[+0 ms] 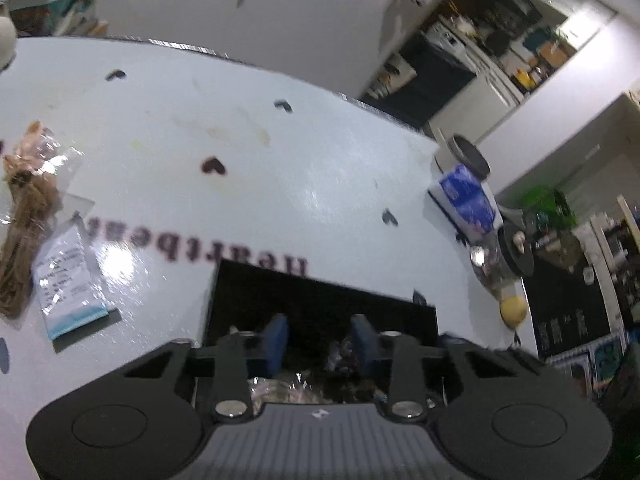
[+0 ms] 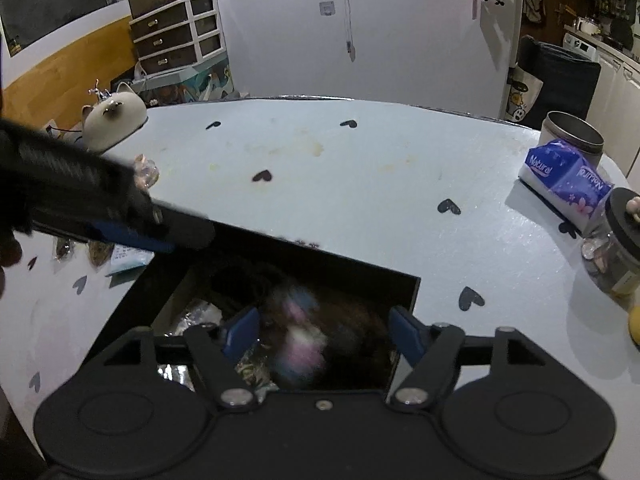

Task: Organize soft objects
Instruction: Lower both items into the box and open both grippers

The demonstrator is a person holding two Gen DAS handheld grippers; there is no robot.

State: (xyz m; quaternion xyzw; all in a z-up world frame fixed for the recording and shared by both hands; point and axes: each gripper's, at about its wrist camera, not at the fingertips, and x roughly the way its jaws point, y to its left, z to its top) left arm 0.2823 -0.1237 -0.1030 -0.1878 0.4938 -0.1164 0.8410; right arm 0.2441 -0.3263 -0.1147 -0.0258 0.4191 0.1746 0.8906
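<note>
Right wrist view is showing the bench, then the black box, where a blurred pink soft toy is lying below our right gripper, jaws wide. We are judging it released; our left gripper, half-open and empty, is hovering over the same box.
</note>
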